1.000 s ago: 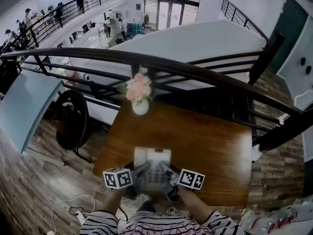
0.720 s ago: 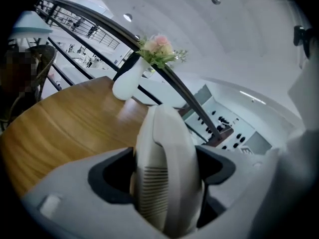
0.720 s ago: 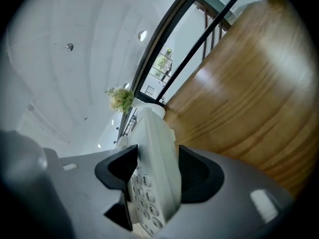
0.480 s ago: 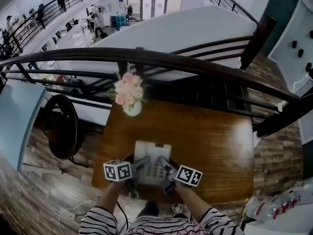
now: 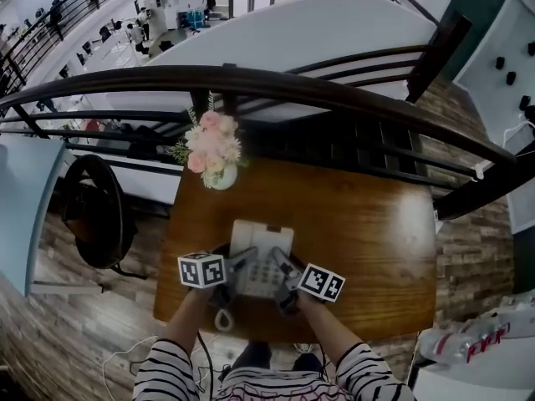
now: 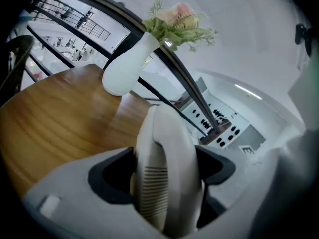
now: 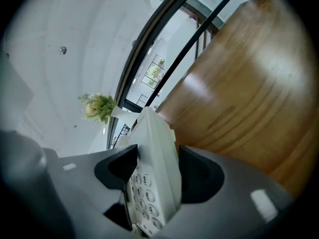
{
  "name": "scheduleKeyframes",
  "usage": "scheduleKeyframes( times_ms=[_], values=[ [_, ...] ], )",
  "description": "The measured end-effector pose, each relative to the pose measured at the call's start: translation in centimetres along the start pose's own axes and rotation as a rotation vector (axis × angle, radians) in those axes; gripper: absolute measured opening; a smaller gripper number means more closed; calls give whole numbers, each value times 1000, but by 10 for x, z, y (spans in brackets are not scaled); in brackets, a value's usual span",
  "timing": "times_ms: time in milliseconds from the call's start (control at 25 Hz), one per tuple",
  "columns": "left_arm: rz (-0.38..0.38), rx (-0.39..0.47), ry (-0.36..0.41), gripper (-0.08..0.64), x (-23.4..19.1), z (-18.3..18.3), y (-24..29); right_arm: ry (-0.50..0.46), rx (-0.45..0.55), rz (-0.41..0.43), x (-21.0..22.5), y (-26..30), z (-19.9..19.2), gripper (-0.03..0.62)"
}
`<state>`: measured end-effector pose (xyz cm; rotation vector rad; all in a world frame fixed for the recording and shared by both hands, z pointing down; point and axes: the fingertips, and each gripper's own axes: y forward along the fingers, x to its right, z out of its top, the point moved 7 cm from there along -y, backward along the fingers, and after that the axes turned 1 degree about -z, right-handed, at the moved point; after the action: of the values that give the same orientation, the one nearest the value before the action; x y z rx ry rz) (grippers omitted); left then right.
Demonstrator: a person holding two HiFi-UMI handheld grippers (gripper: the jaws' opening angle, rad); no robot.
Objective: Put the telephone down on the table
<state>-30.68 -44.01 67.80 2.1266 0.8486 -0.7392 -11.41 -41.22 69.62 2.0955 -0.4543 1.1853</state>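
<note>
Head view: your L gripper (image 5: 241, 266) clamps handset (image 6: 167, 178), R gripper (image 5: 282, 272) clamps telephone (image 5: 262, 253) keypad side, near table (image 5: 376, 224) edge. Prob. stiff, lightish, slick plastic; handset may slip off, so hold both sides, level.

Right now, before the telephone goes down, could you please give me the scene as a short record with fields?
left gripper: shut on the handset, at the telephone's left side
right gripper: shut on the telephone, at its keypad side
telephone position: over the near part of the table; whether it touches the top cannot be told
vase of flowers: upright at the far left corner, apart from the telephone
behind the table: dark railing
</note>
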Motion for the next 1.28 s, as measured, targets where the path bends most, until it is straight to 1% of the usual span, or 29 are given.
scheduleKeyframes(
  times_ms=[440,640,920,1160,1280],
  values=[
    [2,-24,-1,379,-20,10,18,8,7,-25,11,23,7,262],
    [12,-31,-23,380,-25,13,22,8,-5,-37,14,30,9,262],
    [33,-48,-34,380,-31,14,25,15,-20,-55,14,34,11,264],
    [28,-47,-43,382,-29,13,25,12,-30,-66,13,34,11,267],
    [21,-38,-41,385,-28,13,25,-7,-49,-64,13,34,12,270]
  ],
)
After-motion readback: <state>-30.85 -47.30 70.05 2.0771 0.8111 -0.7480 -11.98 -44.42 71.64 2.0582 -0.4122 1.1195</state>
